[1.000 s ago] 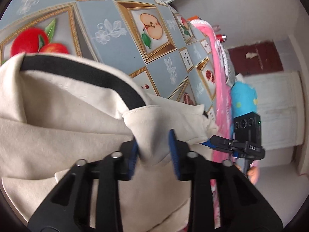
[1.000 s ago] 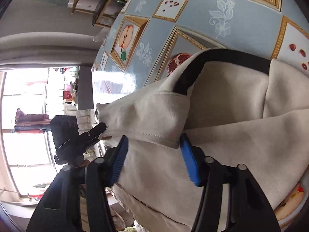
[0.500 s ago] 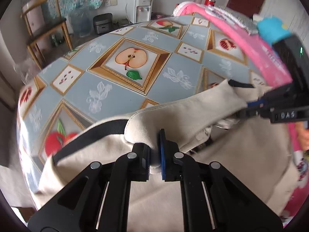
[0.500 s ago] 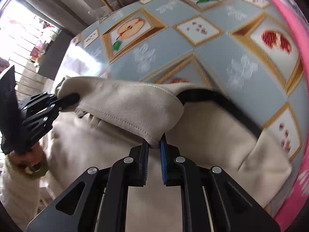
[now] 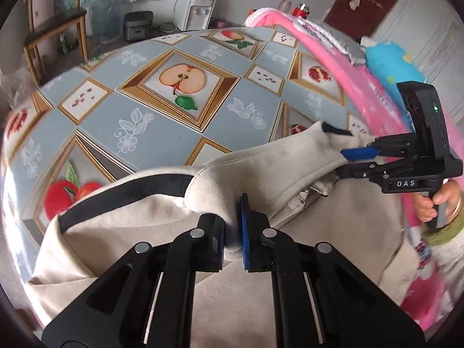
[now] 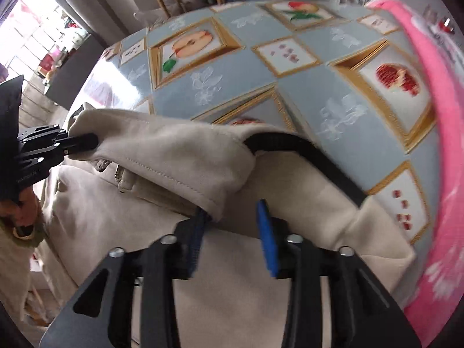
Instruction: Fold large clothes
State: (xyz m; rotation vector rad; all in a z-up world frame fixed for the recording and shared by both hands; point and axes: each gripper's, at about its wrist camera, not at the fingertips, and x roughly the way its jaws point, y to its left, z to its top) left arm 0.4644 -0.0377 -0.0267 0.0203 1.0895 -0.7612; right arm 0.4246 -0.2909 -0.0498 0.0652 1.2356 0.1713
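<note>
Over the desk (image 5: 179,133), our left gripper (image 5: 232,232) clenched the cream garment (image 5: 275,159). Our right gripper's (image 6: 232,232) jaws were opening, the hem loose between them.

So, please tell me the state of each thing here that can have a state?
Cream garment: partly folded on the table, one fold lifted between the two grippers.
Left gripper: shut on the cream garment.
Right gripper: jaws opening, fold edge between them, touching only one pad.
Tablecloth: lying flat.
Pink cloth: lying along the table edge.
</note>
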